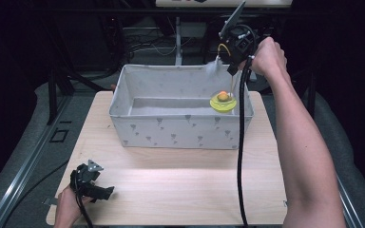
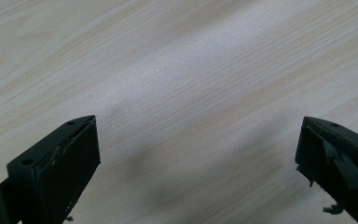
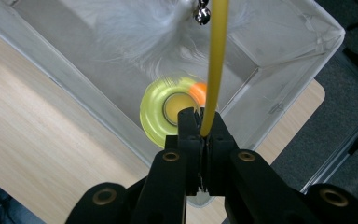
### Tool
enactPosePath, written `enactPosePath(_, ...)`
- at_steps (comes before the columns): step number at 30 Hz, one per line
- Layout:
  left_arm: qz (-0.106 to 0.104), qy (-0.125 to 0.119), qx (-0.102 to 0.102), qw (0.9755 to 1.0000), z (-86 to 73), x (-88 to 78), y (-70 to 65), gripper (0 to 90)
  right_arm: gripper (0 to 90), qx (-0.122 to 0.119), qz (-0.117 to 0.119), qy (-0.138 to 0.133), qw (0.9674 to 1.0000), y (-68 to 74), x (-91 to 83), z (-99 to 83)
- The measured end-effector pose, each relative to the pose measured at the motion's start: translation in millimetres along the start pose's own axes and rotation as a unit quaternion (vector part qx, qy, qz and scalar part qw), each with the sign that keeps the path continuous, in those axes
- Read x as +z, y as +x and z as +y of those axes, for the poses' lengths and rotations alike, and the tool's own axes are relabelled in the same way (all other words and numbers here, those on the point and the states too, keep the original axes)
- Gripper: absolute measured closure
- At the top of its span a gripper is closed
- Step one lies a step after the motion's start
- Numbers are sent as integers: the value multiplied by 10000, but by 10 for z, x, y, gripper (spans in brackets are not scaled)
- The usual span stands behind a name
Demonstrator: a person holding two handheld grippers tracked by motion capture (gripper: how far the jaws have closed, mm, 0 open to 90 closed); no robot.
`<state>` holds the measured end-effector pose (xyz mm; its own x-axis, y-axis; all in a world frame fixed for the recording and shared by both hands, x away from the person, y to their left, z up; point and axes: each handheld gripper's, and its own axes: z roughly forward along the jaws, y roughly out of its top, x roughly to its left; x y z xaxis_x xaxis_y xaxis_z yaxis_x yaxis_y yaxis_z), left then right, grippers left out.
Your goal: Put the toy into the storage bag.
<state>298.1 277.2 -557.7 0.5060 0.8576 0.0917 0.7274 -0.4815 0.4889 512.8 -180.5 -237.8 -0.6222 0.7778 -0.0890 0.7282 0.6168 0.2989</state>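
My right gripper is shut on a thin yellow rod of a toy. A white feather and a small metal bell hang near the rod. Below the jaws is the toy's yellow-green disc with an orange ball. In the high view the right gripper hangs over the right end of a grey fabric box, with the disc just inside the box's near wall. My left gripper rests on the wooden table at the front left. Its jaws are open over bare wood.
The box has a patterned cloth wall and stands at the table's far half. A black cable hangs from the right gripper down across the table. Dark floor and metal rails surround the table.
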Motion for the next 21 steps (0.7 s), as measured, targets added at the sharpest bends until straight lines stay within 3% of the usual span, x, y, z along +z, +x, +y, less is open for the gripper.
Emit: enactPosePath(21,-5,18,15,10000,3,1,-9,0,881,170,166,147,9996,-92,455,-236)
